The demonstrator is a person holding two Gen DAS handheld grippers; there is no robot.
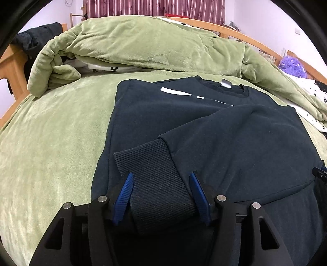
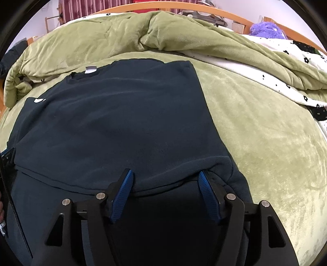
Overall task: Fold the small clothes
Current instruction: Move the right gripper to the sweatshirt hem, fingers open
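The dark navy sweatshirt [image 1: 184, 114] lies flat on a bed covered with a green plush blanket [image 1: 51, 143], its neckline and white neck label [image 1: 225, 83] pointing away toward a rumpled green duvet [image 1: 143, 47] heaped along the far side. One sleeve is folded across the chest, and its ribbed cuff [image 1: 155, 176] runs down between the blue pads of the left gripper [image 1: 161, 178]. That gripper's jaws stand apart, a narrow gap showing on each side of the cuff, so the cuff sits between them without being pinched. In the right wrist view the same sweatshirt [image 2: 114, 114] fills the middle, with a folded edge of fabric crossing just ahead of the right gripper [image 2: 165, 176], whose jaws are spread wide and released; the cloth lies under and between the tips, not clamped. A white sheet with black flowers [image 2: 286, 81] shows at the right, and a purple plush toy [image 2: 265, 30] sits by the wooden bed frame [image 2: 214, 10] beyond.
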